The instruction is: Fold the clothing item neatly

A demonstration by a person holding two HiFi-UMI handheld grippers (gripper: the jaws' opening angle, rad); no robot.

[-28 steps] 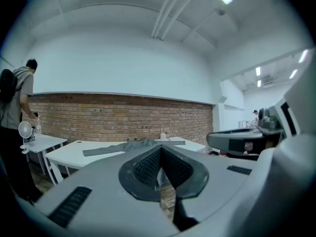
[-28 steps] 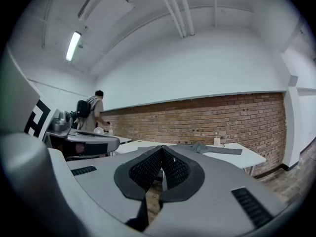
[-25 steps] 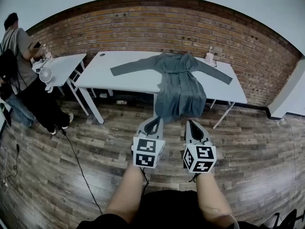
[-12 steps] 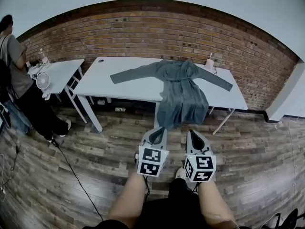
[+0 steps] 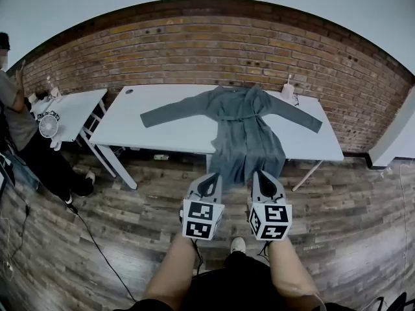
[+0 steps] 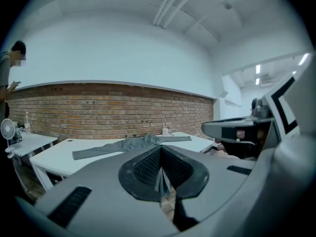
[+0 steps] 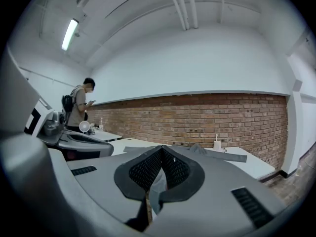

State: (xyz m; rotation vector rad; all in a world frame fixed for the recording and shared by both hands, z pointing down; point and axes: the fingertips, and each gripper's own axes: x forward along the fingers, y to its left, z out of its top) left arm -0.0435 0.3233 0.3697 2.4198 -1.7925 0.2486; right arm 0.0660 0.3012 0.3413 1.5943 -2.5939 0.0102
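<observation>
Grey robe lies spread across white table, hem overhanging

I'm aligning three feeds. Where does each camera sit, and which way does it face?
Head view: on person's head, facing forward and down at grey garment on white table; forearms, left gripper, right gripper show.
Left gripper view: on left gripper, along its shut jaws toward the table; right gripper at right.
Right gripper view: mirrored, jaws shut; left gripper at left.
All share garment, table.
</observation>
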